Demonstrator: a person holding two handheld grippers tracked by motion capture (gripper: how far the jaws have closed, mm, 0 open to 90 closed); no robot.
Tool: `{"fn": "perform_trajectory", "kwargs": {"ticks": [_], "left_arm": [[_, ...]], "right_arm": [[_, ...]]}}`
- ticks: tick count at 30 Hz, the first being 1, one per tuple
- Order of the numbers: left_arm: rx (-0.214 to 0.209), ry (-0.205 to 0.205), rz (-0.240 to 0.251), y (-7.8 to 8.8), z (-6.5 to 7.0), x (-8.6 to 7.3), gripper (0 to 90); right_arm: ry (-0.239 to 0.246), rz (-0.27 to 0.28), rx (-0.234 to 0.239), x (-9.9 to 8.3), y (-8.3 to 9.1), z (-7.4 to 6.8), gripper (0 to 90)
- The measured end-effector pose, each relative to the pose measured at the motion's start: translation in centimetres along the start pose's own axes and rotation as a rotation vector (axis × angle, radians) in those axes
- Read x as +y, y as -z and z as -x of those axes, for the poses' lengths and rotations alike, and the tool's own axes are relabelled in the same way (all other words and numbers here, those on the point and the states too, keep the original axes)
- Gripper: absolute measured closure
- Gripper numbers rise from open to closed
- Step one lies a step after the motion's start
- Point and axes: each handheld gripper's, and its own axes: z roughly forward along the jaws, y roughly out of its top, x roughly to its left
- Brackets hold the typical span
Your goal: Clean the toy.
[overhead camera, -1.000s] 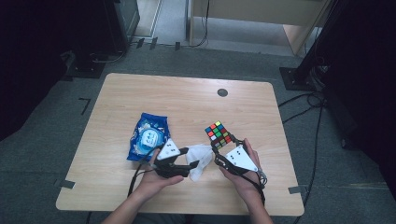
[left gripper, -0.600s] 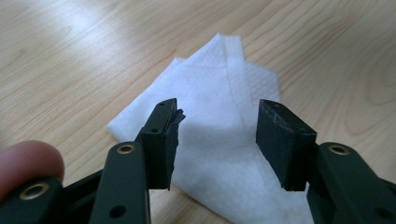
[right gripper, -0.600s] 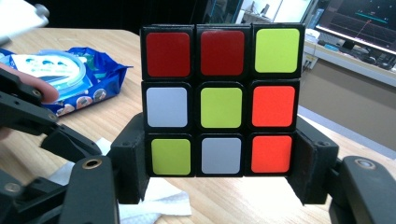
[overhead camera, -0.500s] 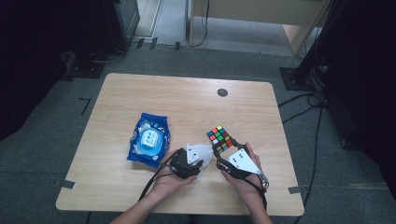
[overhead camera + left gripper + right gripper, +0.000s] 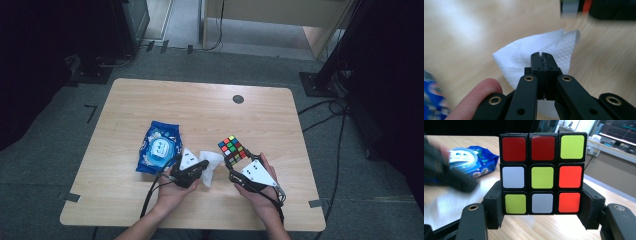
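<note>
White wet wipe (image 5: 524, 56) hangs pinched in our left hand-held gripper (image 5: 541, 56), whose jaws have just been closing and now meet on it just above the wooden counter (image 5: 200, 107). Our right hand-held gripper (image 5: 541, 206) clamps a Rubik's cube (image 5: 543, 173) by its sides, just beside the wipe. Nearby lies a blue wipes pack (image 5: 157, 147).

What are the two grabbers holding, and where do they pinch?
The left gripper is shut on the white wipe, pinching it near its middle. The right gripper clamps the puzzle cube by its bottom row, on two opposite sides.
</note>
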Motion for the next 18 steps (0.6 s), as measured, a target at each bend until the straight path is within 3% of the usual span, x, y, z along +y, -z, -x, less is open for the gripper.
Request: {"fn": "perform_trajectory", "kwargs": {"ticks": [4, 6, 9, 10, 12, 18], "left_arm": [[0.011, 0.039, 0.145, 3.2, -1.4, 1.5, 90.0], [-0.059, 0.054, 0.229, 4.8, -2.1, 2.1, 90.0], [-0.192, 0.006, 0.357, 6.8, -2.0, 2.7, 90.0], [-0.213, -0.016, 0.372, 7.1, -1.7, 2.9, 90.0], [-0.209, -0.053, 0.346, 7.2, -1.1, 3.1, 90.0], [-0.188, -0.053, 0.263, 5.6, -1.1, 2.0, 90.0]], "right_arm": [[-0.001, -0.007, 0.038, 0.0, -0.5, -1.1, 34.9], [0.015, -0.015, 0.063, -0.1, -0.8, -1.9, 34.9], [0.036, -0.024, 0.109, -0.1, -1.4, -3.5, 34.9], [0.043, -0.029, 0.124, 0.0, -1.6, -4.1, 34.9], [0.056, -0.024, 0.149, 0.1, -1.9, -5.0, 34.9], [0.033, 0.026, 0.205, 1.3, -1.5, -6.4, 34.9]]}}
